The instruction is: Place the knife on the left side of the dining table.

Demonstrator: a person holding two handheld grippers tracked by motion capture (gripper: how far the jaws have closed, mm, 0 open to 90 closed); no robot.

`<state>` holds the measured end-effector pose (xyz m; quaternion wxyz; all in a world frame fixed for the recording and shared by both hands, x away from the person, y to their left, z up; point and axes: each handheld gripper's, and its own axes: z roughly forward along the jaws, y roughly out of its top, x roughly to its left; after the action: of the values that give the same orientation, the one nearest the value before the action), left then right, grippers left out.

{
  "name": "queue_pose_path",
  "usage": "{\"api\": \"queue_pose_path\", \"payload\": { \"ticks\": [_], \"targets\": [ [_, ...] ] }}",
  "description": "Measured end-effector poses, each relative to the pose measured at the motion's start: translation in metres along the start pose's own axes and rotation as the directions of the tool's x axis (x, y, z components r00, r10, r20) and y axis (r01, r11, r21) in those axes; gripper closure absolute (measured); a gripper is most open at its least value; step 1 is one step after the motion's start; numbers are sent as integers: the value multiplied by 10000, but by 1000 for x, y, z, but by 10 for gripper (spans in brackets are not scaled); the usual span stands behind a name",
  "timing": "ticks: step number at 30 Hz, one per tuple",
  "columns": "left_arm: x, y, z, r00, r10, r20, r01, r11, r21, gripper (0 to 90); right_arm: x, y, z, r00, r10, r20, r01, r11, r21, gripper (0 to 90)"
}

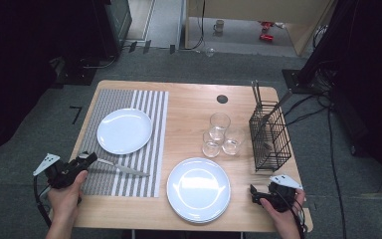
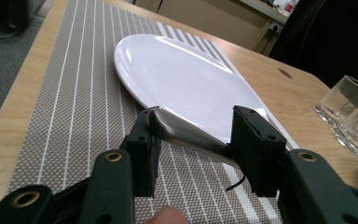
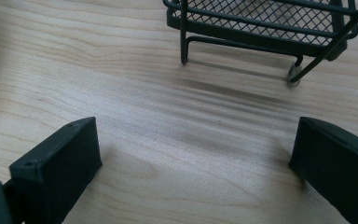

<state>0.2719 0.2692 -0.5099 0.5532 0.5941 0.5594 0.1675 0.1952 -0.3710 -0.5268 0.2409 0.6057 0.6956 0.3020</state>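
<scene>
As the table knife (image 1: 124, 170) lay on the placemat (image 1: 149, 99): set-down step; left gripper (image 1: 92, 158) jaws stood apart around its handle.
Right gripper (image 1: 253, 193): jaws apart, empty.
Next: a clean lift-off was probably called for, without nudging the knife.

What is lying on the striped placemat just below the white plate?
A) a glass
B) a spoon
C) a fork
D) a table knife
D: a table knife lies flat on the striped placemat below the white plate, its handle end between the jaws of the left gripper, its blade pointing toward the stack of plates.
</scene>
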Motion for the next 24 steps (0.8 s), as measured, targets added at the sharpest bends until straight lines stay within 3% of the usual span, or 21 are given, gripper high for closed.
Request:
{"api": "queue_pose_path", "payload": {
  "ticks": [2, 6, 15, 24],
  "targets": [
    [3, -2, 0, 9996, 74, -260, -67, 9996, 256, 515, 0, 0, 0, 10000, 0, 1, 0, 10000, 1, 5],
    [5, -4, 0, 9993, -30, -375, 44, 9993, 384, 508, 0, 0, 0, 10000, 1, 0, -1, 10000, 0, 5],
    [8, -5, 3, 9960, -464, -768, 537, 9940, 949, 493, 0, 0, 0, 10000, 6, 1, -6, 10000, 2, 5],
    [8, -6, 6, 9909, -352, -1298, 539, 9882, 1436, 470, 0, 0, 0, 10000, 8, 2, -8, 10000, 1, 5]
  ]
}}
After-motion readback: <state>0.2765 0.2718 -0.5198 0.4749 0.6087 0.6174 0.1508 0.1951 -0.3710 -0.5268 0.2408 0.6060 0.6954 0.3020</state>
